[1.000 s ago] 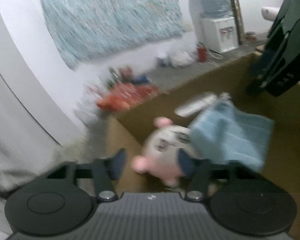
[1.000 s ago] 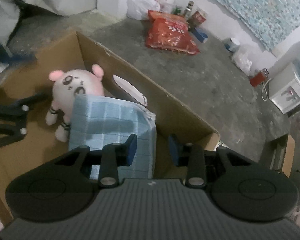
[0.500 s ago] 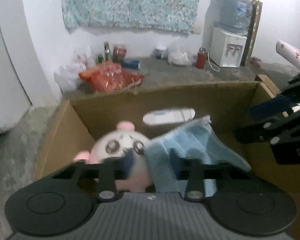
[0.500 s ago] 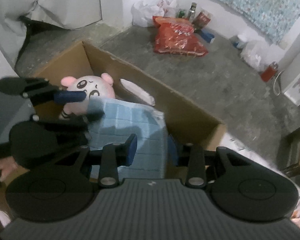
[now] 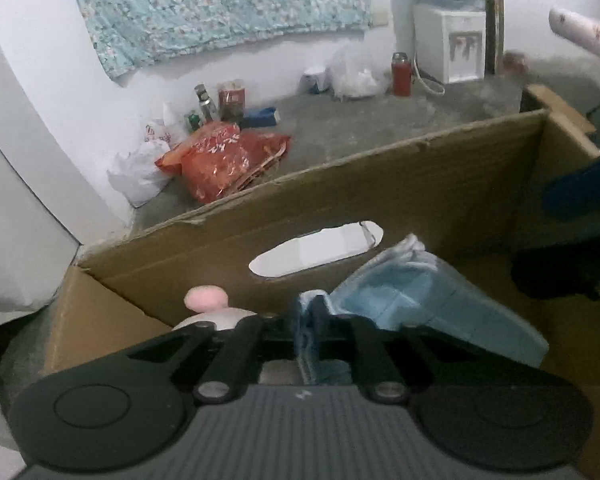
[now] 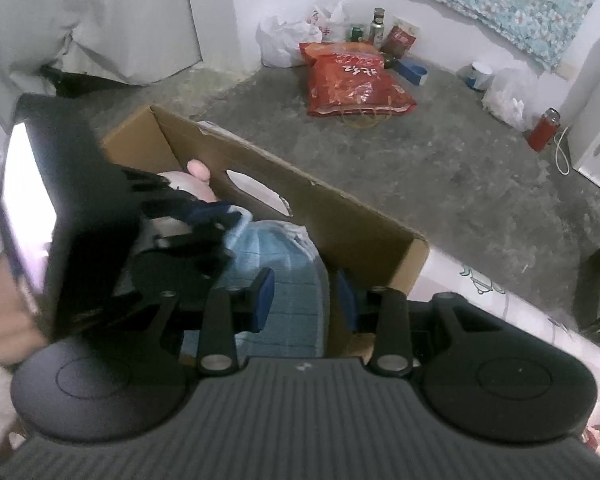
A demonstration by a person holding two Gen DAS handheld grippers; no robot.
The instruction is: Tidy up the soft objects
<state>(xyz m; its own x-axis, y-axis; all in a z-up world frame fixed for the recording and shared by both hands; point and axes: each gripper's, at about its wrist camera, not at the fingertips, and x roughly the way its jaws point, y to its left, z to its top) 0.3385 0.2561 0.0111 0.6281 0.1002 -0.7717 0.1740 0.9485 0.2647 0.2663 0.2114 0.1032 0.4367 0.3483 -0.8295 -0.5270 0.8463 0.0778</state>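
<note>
Where the blue cloth (image 5: 428, 304) lies inside the cardboard box (image 5: 380, 184), its near corner is pinched tight between the fingers of the left hand-held gripper (image 5: 316, 320). From there the cloth slopes away to the right, and a bit of white edge shows at its far tip. The cloth has a faint square pattern on it.

Just left of the cloth sits a pink and white plush toy (image 5: 212, 308). Only its round pink ear and the top of its head peek out above the gripper. Behind both soft things, the far wall of the box has a long oval hand hole (image 5: 316, 250) cut in it.

Over the right part of the cloth hangs the right hand-held gripper (image 6: 302, 298). Its two blue pads are apart, with the cloth below the gap, and they hold nothing. In the right wrist view, the left gripper is a big dark blurry shape at the left, reaching down into the box.

Outside the box is a grey concrete floor (image 6: 440, 168). Far off by the white wall lie a red bag (image 5: 224, 160), a white plastic bag (image 5: 140, 172), some bottles and cans (image 5: 208, 108), and a red flask (image 5: 400, 74) beside a white water dispenser (image 5: 450, 44). A flowery teal cloth (image 5: 220, 8) hangs on the wall.
</note>
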